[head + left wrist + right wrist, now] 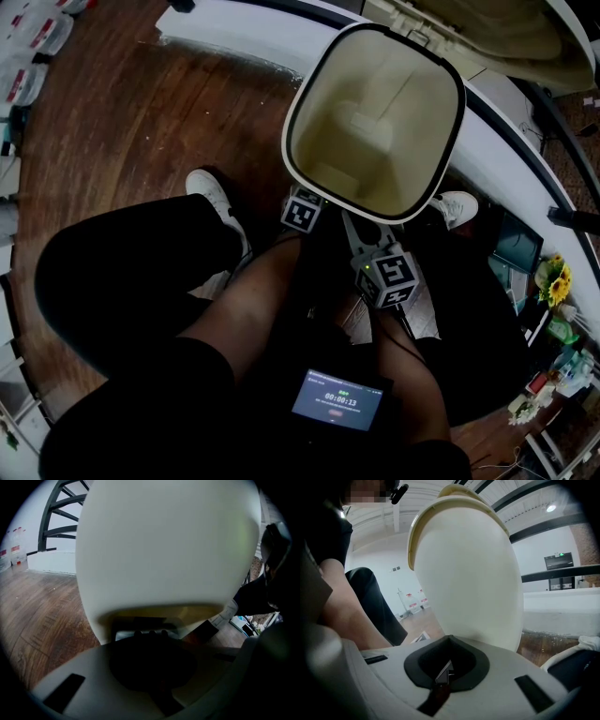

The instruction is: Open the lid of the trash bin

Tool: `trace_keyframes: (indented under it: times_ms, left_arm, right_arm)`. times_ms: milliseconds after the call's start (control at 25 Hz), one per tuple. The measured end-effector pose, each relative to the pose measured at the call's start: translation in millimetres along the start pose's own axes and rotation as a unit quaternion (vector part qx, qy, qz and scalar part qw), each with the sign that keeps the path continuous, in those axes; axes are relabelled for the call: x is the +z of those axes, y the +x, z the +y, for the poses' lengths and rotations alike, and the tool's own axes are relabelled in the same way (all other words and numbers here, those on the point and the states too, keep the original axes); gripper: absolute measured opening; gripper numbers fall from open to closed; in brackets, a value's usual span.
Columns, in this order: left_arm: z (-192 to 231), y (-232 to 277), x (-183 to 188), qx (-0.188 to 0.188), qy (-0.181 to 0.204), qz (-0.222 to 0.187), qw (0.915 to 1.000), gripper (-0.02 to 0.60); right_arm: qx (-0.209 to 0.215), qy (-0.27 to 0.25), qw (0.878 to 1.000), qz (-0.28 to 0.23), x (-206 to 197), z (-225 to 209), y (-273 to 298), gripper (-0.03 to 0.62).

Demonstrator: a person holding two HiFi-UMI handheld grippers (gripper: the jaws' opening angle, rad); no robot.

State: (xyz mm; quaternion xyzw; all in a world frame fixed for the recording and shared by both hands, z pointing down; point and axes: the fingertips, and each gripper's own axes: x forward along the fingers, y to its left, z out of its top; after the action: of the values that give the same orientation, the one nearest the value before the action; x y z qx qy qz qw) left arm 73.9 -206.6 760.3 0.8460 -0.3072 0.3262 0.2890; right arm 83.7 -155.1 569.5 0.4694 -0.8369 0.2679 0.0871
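Observation:
A cream trash bin [302, 101] with a dark rim stands open on the wood floor, and its inside looks empty. Its lid [487, 28] is tipped back at the top right. Both grippers sit low at the bin's near side. My left gripper [302, 214] lies just under the rim by the front wall, with the bin body [164, 545] filling its view. My right gripper [352, 227] points its narrow closed tips at the bin's base, beside the rounded bin wall [468, 573]. Both pairs of jaws appear shut, left gripper [150, 663] and right gripper [446, 667], with nothing seen between them.
The person's legs crowd the near side, with a white shoe [211, 187] left of the bin and another [457, 206] to its right. A small timer screen [337, 401] hangs at the waist. A white curved ledge [244, 28] runs behind the bin. Sunflowers [553, 279] and clutter lie at the right.

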Motion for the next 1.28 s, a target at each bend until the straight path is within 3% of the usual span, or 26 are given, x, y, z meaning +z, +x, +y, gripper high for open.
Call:
trace_keyframes:
  times_ms: [240,760,1120,1280]
  left_arm:
    - [0,0,-1,0.004,0.002,0.001,1.0,0.037]
    - [-11,-17,17,-0.005,0.015,-0.056,0.9983,0.038]
    - [-12,-26,15,-0.019,-0.008,-0.052,0.9984,0.038]
    - [-19,-37,7,-0.028,0.002,-0.045,0.9986,0.038]
  right_arm:
    - [0.0,0.0,1.0,0.0,2,0,1,0.018]
    - [0.003,-0.007,1.0,0.002,6,7,-1,0.018]
    - [0.0,-0.016,1.0,0.003,9,14,-6,0.018]
    - [-0.006,-0.003,1.0,-0.003,10,15,-7,0.018]
